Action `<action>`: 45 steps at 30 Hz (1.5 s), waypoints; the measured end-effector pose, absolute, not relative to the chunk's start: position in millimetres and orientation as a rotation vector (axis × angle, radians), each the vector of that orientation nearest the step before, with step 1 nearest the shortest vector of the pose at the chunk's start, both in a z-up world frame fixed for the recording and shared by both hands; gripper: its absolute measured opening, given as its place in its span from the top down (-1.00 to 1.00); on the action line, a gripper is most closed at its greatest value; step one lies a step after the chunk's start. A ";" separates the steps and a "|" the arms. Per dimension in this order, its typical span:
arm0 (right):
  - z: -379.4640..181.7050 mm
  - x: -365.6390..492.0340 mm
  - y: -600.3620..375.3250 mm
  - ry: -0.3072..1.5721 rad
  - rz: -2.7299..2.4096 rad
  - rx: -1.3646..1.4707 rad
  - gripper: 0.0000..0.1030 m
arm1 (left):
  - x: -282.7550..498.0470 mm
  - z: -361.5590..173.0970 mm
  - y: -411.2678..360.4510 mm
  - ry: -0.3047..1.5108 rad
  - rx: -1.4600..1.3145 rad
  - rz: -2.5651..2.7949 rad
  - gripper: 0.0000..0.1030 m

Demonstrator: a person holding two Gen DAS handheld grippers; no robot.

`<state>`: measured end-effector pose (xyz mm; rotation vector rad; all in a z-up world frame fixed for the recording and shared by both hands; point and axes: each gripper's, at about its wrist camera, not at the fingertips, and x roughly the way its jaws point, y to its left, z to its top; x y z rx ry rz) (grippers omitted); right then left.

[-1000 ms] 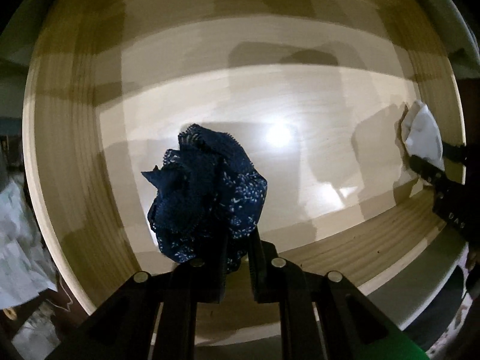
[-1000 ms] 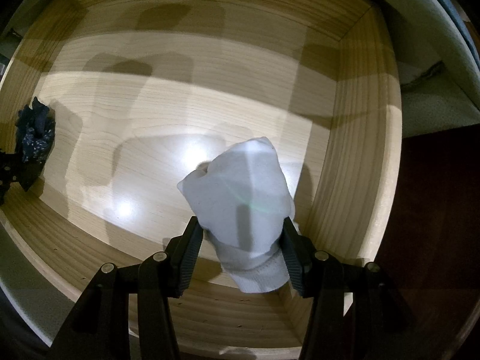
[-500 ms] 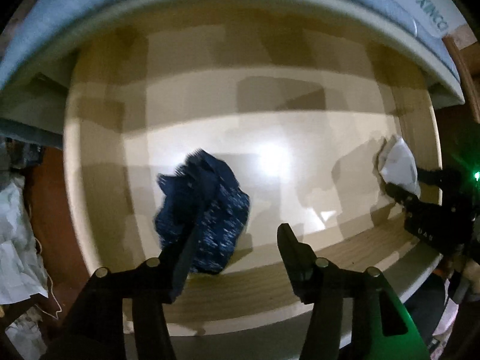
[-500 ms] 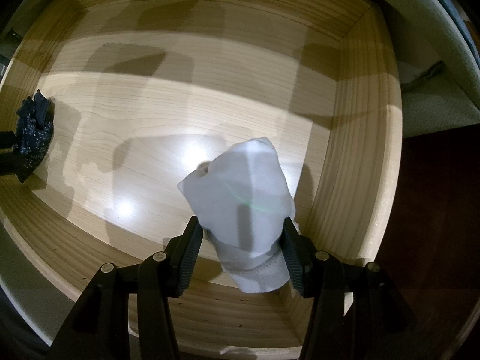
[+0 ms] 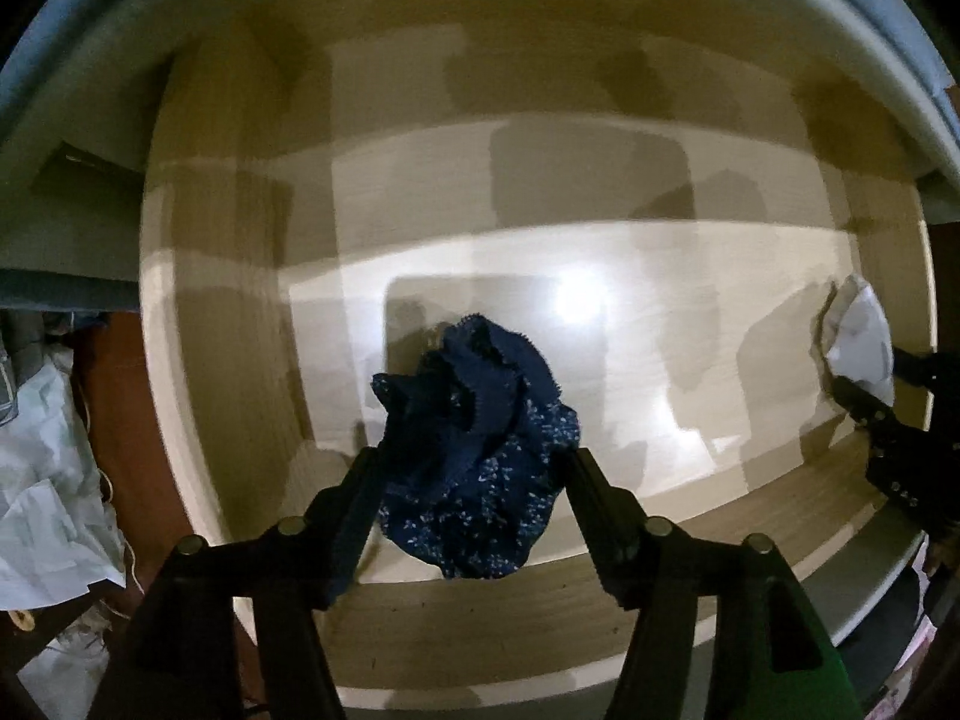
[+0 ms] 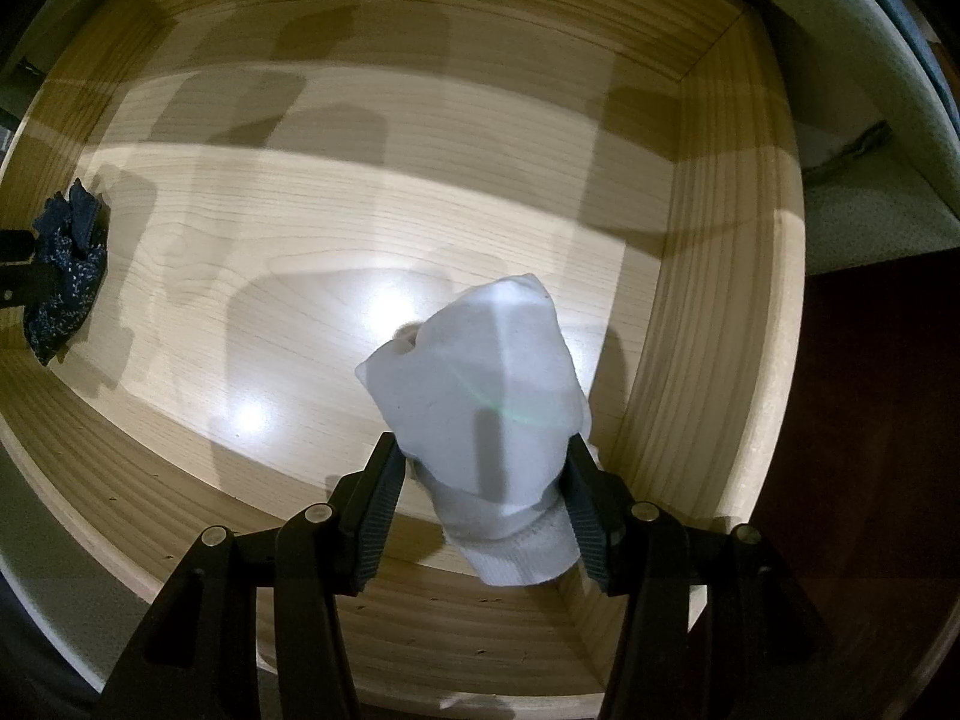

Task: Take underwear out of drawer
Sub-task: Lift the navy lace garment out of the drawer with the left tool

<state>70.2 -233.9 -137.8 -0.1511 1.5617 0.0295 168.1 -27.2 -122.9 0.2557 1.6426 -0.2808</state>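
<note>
- Left gripper: fingers spread wide either side of the navy lace underwear; cloth bunched between them and touching both, though real pinch hard to judge.
- Navy bundle over the left half of the drawer floor, near the front wall; lifted or resting, cannot tell.
- Right gripper: clamped on the white garment, both pads pressed into its sides, ribbed band hanging below the fingers.
- White garment over the drawer's right front corner, just beside the right wall.
- Seen from the right wrist: navy bundle far left, well apart from the white one.
- Pale wood drawer floor, two bright glare spots.
- Crumpled white paper outside the drawer, left.
</note>
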 end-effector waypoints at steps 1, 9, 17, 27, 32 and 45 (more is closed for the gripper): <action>-137.9 70.1 -234.0 1.561 0.029 -0.151 0.02 | 168.2 -125.5 -27.1 1.647 0.257 -0.279 -0.23; -137.6 70.0 -233.8 1.562 0.029 -0.152 0.02 | 169.2 -132.7 -19.5 1.677 0.250 -0.271 -0.24; -138.2 70.0 -232.9 1.567 0.029 -0.159 0.02 | 169.3 -138.4 -19.6 1.715 0.226 -0.236 -0.24; -141.0 72.0 -223.2 1.605 0.006 -0.223 -0.01 | 163.8 -145.4 -20.9 1.728 0.190 -0.239 0.07; -140.8 72.6 -220.8 1.607 -0.022 -0.240 0.07 | 157.9 -139.8 -18.0 1.709 0.183 -0.266 0.35; -137.5 72.4 -217.6 1.598 -0.036 -0.232 0.13 | 143.9 -103.2 -12.4 1.634 0.156 -0.314 0.44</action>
